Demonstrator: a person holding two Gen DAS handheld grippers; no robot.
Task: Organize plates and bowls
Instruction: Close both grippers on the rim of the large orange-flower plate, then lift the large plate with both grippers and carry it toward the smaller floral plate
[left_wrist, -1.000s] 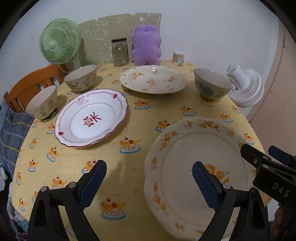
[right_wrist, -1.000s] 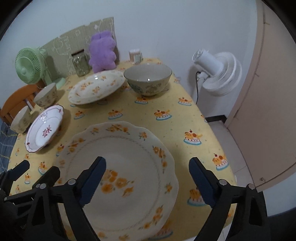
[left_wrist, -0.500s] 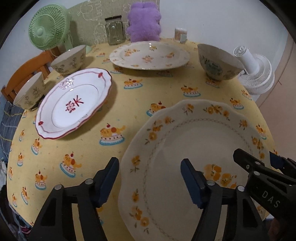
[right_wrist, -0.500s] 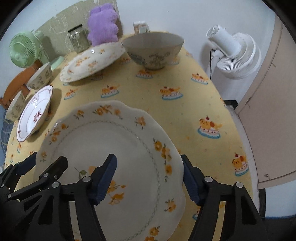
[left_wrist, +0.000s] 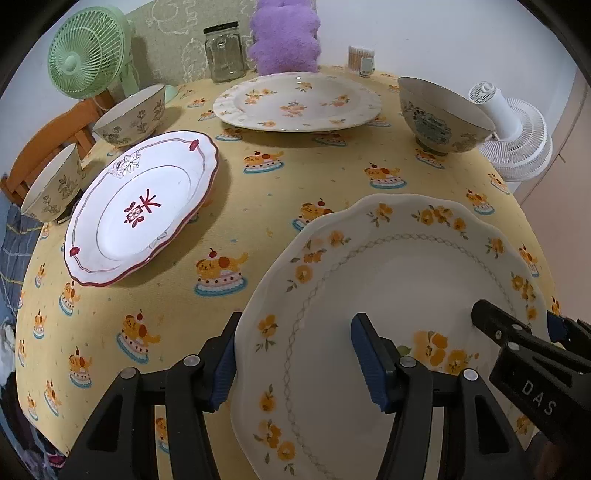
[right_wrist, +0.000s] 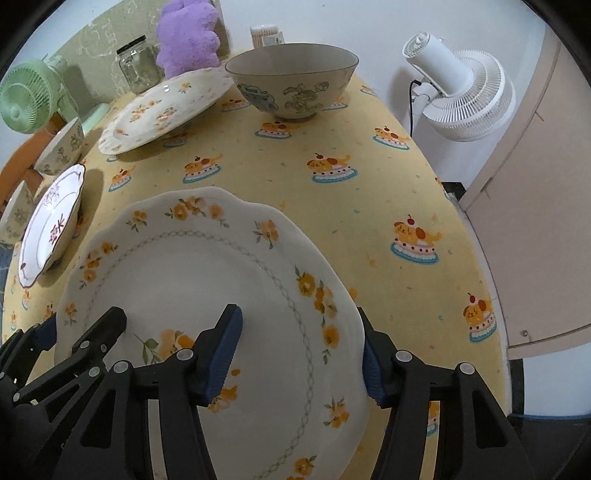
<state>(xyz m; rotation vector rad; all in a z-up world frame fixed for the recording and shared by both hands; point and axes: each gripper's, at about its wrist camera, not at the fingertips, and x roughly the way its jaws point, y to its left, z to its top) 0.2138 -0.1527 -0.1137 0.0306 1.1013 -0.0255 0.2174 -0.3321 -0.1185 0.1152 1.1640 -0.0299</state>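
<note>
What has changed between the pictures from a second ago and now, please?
Both grippers came down onto the near flowered plate. The left gripper now straddles its left rim, the right gripper its right rim, jaws having just been closing. The plate still lies on the table; the other plates and bowls are unmoved.

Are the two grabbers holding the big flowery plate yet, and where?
Cannot tell yet. The left gripper and right gripper each straddle the rim of the flowered plate on opposite sides. Their jaws have just been closing, but a firm pinch isn't visible.
</note>
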